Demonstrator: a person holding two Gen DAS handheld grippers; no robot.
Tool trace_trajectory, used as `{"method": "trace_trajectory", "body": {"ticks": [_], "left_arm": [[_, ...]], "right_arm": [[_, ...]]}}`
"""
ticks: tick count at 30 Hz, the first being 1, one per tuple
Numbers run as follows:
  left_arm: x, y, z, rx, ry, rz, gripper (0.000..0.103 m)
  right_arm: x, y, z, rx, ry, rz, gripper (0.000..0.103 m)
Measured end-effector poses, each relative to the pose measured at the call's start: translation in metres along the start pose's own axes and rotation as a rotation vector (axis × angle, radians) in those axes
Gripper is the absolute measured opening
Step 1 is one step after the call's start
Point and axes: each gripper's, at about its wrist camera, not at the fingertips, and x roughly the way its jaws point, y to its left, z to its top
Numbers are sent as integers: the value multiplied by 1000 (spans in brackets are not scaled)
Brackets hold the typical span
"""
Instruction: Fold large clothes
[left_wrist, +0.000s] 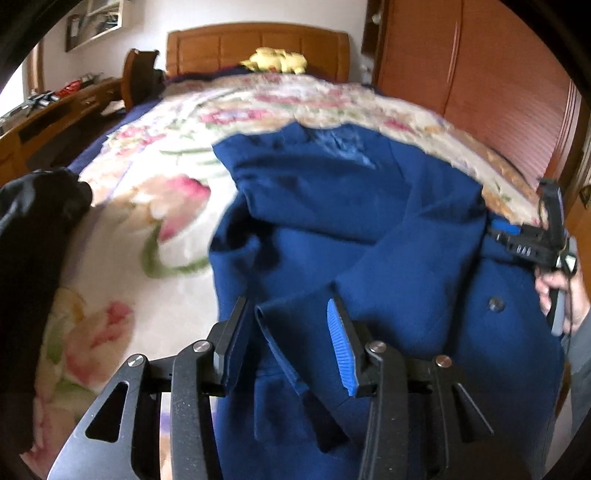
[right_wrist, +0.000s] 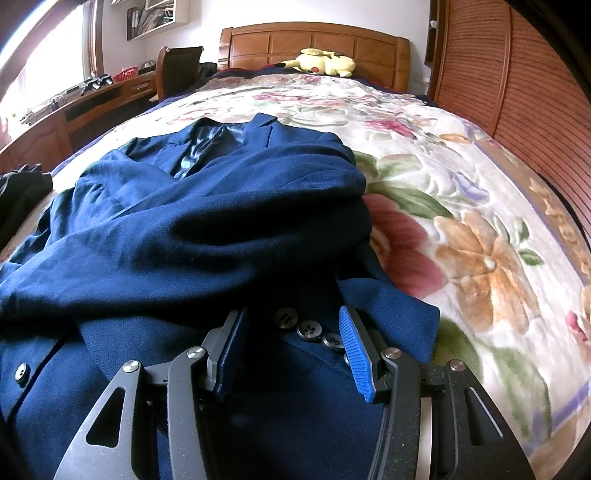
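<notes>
Navy jacket (left_wrist: 369, 229) spread on bed (left_wrist: 155, 206), long axis running away toward headboard. Left gripper (left_wrist: 291, 325) fingers released, sleeve cuff (left_wrist: 284, 332) loose between them. Right gripper (right_wrist: 291, 332) fingers parted over cuff buttons (right_wrist: 310, 328), clamping nothing.

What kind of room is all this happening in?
Most likely a bedroom in a home. A blue jacket lies on a bed with a floral blanket and a wooden headboard. A yellow plush toy rests near the headboard, and a wooden desk runs along one wall.
</notes>
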Motion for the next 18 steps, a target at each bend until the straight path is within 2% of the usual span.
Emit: {"method": "trace_trajectory", "body": {"ticks": [3, 8, 9, 11, 12, 13, 18], "left_arm": [[11, -2, -3, 9, 33, 16, 43], [18, 0, -4, -7, 64, -16, 42], [18, -1, -5, -3, 63, -22, 38], [17, -3, -5, 6, 66, -48, 15], [15, -6, -6, 19, 61, -51, 10], [12, -8, -6, 27, 50, -50, 7], [-36, -25, -5, 66, -107, -57, 6]], "right_arm": [[0, -1, 0, 4, -1, 4, 53], [-1, -2, -1, 9, -3, 9, 53], [-1, -2, 0, 9, -3, 9, 53], [-1, -2, -1, 9, -3, 9, 53], [-1, -2, 0, 9, -3, 8, 53], [-1, -2, 0, 8, -3, 8, 53], [-3, -3, 1, 18, -1, 8, 53]]}}
